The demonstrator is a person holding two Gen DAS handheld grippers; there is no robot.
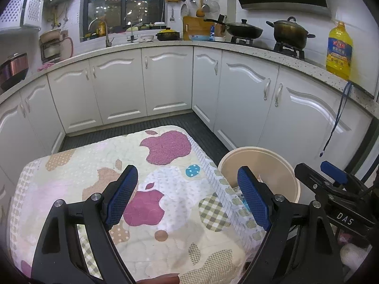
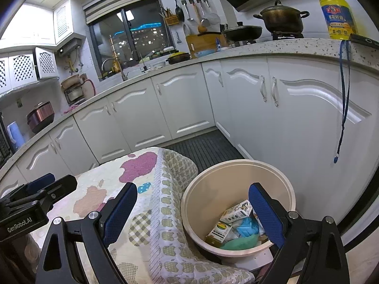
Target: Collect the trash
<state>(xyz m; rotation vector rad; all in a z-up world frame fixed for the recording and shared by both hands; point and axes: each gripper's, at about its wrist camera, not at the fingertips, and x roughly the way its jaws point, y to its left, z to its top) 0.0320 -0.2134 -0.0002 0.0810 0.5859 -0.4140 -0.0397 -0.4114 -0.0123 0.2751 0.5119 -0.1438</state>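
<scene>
Right claw (image 2: 193, 203), apparently empty, faces left's "GenRobot.AI" label (image 2: 19, 225).

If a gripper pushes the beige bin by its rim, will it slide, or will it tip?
The bin looks like thin plastic, holding only some cartons and wrappers, so probably light. It is wide and squat, so it would more likely slide than tip. Its base is hidden, so grip on the floor is unclear.

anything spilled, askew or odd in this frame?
No spill in view. The trash, boxes and wrappers, sits inside the beige bin beside the quilt-covered table. One oddity: a blue lanyard dangles off the countertop edge down the cabinet front. Both tongs are open and empty.
</scene>
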